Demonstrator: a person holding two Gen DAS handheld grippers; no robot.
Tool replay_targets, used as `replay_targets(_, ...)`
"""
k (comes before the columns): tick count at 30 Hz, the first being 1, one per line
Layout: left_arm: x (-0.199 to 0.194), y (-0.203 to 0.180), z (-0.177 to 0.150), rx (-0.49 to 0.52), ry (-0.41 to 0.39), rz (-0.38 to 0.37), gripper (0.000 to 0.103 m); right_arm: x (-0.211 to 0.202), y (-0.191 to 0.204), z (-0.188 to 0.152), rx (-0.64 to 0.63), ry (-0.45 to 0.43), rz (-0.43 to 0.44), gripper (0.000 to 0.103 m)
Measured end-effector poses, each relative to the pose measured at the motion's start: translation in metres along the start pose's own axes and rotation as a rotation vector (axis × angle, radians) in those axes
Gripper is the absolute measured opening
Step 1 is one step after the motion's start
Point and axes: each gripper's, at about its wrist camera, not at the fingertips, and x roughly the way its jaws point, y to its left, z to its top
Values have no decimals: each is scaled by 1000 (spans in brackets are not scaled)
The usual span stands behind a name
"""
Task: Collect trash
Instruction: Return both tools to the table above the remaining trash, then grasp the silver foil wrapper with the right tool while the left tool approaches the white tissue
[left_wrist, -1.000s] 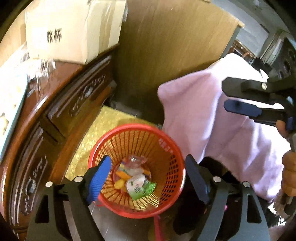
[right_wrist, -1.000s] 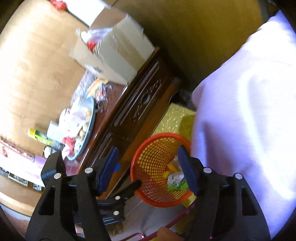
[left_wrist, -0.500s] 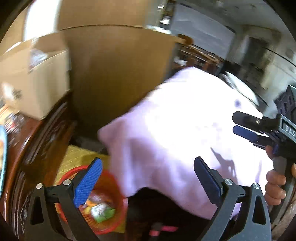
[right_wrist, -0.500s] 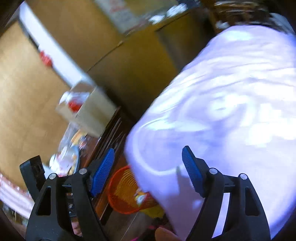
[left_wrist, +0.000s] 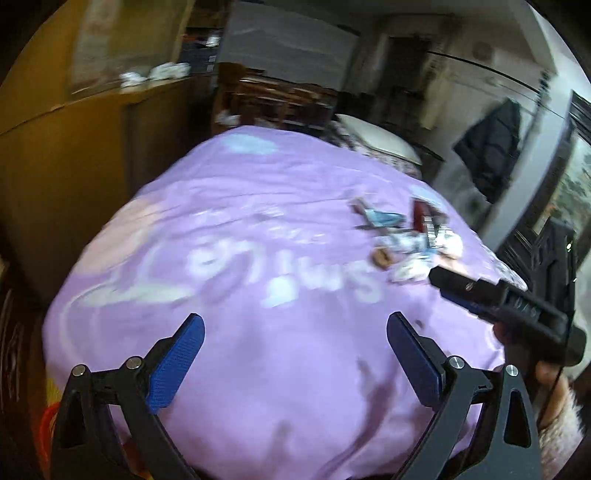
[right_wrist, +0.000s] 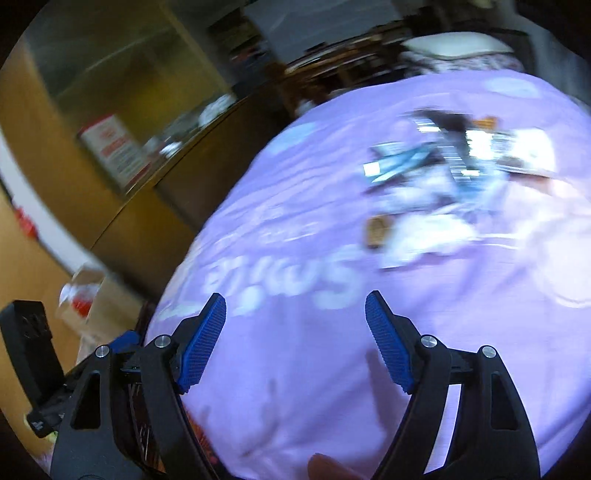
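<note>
1. We hold the left gripper (left_wrist: 295, 354) and right gripper (right_wrist: 295, 332) spread wide, both empty.
2. The wrappers (left_wrist: 410, 236) lie right of centre on the purple cover (left_wrist: 258, 332).
3. We judge them light, crinkly and slippery; we pinch a raised edge.

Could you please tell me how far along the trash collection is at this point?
Some earlier rubbish seems binned: only an orange sliver of the basket shows now. In hand: nothing; the left gripper and right gripper are both open. Left: the blurred wrappers lying on the purple cover.
</note>
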Motion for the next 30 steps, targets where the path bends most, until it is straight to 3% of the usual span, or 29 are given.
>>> replay_targets(6, 34, -56, 15, 96, 17, -56, 97, -21, -55, 12, 84, -69, -56, 76)
replay_targets(13, 73, -89, 25, 148, 61, -95, 97, -22, -98, 33, 144, -113, -89, 76)
replay_targets(23, 104, -86, 31, 130, 125, -80, 97, 23, -104, 95, 80, -144, -108, 76)
replay_targets(30, 119, -73, 36, 88, 152, -52, 97, 58, -112, 113, 57, -125, -146, 76)
